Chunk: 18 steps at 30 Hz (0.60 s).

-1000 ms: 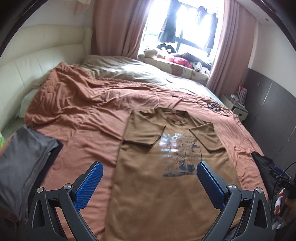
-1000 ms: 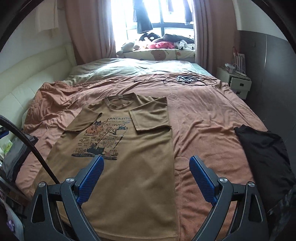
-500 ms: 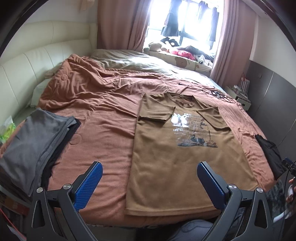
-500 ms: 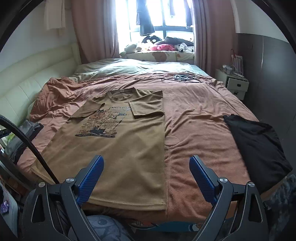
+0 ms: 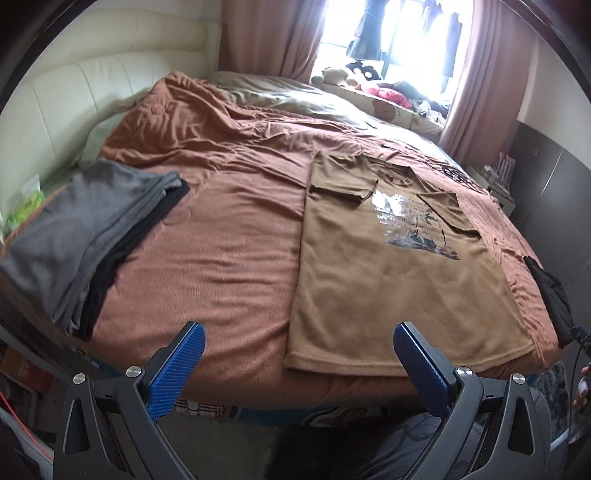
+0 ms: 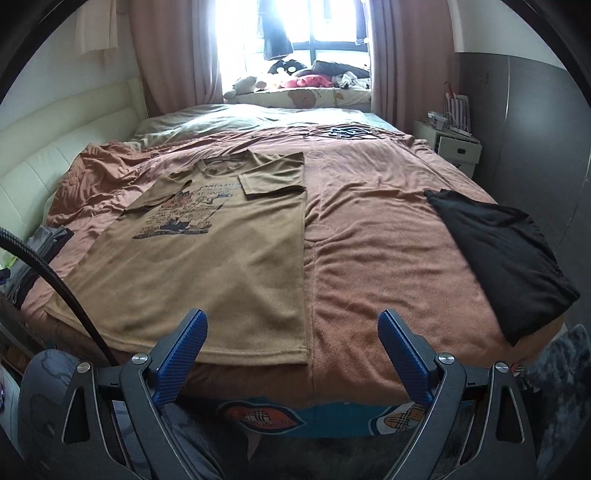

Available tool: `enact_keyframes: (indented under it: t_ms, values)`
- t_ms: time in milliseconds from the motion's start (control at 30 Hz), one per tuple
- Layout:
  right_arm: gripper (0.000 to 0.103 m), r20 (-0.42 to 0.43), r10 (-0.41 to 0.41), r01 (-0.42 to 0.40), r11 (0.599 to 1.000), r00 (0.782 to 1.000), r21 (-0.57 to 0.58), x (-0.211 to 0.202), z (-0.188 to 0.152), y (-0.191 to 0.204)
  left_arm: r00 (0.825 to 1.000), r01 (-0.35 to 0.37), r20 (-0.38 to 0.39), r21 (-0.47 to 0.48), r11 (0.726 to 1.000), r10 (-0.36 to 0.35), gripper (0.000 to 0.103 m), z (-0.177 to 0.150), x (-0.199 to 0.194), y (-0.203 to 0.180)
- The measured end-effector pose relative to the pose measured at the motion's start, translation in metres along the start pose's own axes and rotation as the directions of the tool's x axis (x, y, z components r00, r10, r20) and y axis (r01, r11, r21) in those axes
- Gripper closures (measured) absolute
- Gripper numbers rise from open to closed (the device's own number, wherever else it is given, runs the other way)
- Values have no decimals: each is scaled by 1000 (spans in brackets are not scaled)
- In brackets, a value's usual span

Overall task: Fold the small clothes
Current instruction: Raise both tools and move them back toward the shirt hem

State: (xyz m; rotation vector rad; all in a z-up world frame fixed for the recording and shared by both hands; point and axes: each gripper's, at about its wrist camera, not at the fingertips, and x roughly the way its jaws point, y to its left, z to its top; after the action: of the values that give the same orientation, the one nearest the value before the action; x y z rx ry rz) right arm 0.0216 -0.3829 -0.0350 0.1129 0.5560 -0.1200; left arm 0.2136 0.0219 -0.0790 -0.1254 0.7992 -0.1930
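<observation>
A big bed fills most of both views, with a wrinkled rust-brown blanket spread over it. A brown T-shirt lies flat on the blanket, face up, near the foot edge of the bed. Both of its short sleeves are folded in onto its chest, so the sides of the shirt run straight. A picture with cats and dark letters shows on the chest between the two sleeves. The bottom hem lies along the bed's edge, and the neck points toward the window.

A stack of folded gray and black clothes sits on the bed's left side, well apart from the T-shirt. A black piece of clothing lies on the right side, also apart from the shirt. Some dark cables lie far up the bed. Stuffed toys sit on the window ledge, between pink curtains.

The left gripper is held above the foot of the bed, its blue fingers spread wide with nothing between them. The right gripper is the same, spread wide and empty, just over the shirt's hem.
</observation>
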Motion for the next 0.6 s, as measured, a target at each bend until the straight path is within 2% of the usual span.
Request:
enact_keyframes:
  t_ms: [200,400,600]
  values:
    - [10,-60,39,-40,999,997,-7,24,-14,-3,1000,23,-16,-21,1000,-23,0,-17,17,15]
    - [10,-99,86,-83,996,991,33,50,-12,-11,998,49,-36,-50,998,-51,1,-23,41,24]
    - [10,-113,147,-141,988,983,60,73,-13,-19,992,85,-86,-39,996,-89,15,-27,65,21]
